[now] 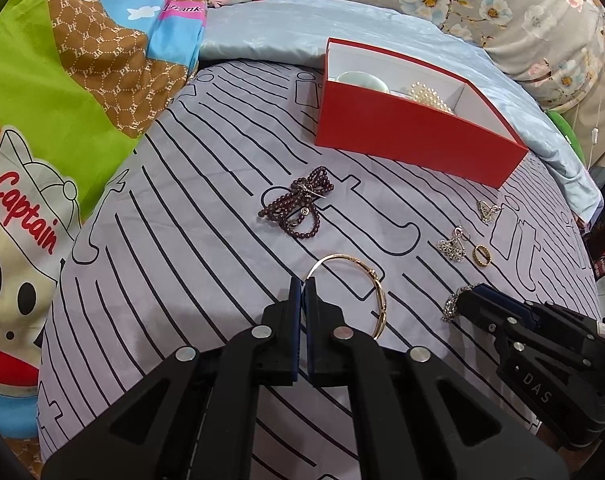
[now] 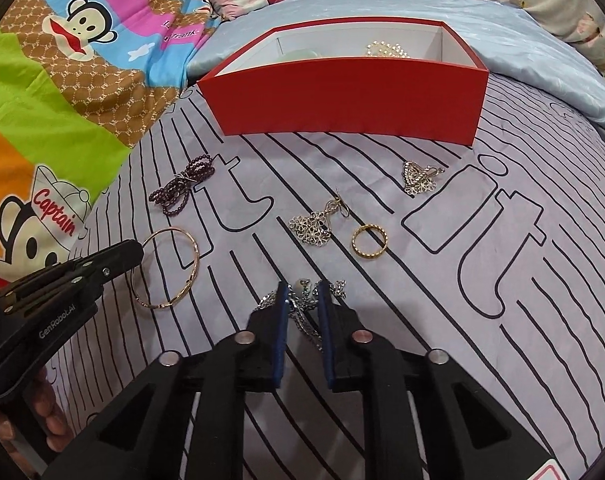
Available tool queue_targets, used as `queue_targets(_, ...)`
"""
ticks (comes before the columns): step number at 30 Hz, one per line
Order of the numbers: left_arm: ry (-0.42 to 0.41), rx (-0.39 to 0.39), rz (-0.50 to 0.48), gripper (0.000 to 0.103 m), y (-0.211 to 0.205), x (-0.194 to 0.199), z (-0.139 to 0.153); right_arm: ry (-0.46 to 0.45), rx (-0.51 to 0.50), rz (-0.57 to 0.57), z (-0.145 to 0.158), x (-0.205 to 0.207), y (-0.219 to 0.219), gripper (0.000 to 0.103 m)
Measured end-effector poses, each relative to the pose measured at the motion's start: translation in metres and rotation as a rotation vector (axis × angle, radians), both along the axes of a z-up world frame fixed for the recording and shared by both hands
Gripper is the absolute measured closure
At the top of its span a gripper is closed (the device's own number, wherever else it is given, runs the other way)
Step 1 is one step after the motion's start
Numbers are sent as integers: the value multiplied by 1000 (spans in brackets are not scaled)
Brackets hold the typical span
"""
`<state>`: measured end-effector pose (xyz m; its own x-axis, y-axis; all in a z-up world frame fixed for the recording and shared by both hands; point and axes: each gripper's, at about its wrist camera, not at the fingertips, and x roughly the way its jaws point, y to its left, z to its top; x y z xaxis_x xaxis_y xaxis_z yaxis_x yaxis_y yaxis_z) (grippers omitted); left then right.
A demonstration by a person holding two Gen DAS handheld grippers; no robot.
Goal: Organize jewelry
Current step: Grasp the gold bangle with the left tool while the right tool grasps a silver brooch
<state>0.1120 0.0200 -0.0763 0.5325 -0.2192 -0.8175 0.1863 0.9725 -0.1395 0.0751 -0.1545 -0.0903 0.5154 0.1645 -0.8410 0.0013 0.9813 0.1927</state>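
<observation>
A red box [image 1: 402, 140] [image 2: 342, 100] stands on the striped sheet and holds a pearl string [image 1: 428, 96] and a pale bangle [image 1: 362, 80]. On the sheet lie a dark bead bracelet [image 1: 298, 208] [image 2: 182, 192], a gold bangle [image 1: 376, 284] [image 2: 170, 268], two silver flower earrings [image 2: 314, 224] [image 2: 418, 178] and a gold ring [image 2: 368, 241]. My left gripper [image 1: 303, 286] is shut, its tips at the bangle's near left rim. My right gripper [image 2: 302, 292] is narrowly open around a silver chain [image 2: 302, 312] lying on the sheet.
A bright cartoon quilt [image 1: 62, 120] lies to the left, a pale blue cover [image 1: 262, 32] behind the box, and a floral pillow [image 1: 502, 8] at the back right. The mattress edge falls away on the right [image 1: 598, 240].
</observation>
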Motion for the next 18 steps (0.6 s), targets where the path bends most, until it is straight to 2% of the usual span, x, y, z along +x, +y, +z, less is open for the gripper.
queue_targets(4, 1, -4, -1, 102, 0, 0, 1, -7, -4, 2, 1, 0, 0, 99)
queue_targets(9, -3, -12, -9, 102, -1, 0, 4, -21, -3, -2, 7, -3, -2, 99)
queue_targets(18, -30, -24, -19, 102, -4, -5, 21, -88, 7, -10, 39, -15, -10, 99)
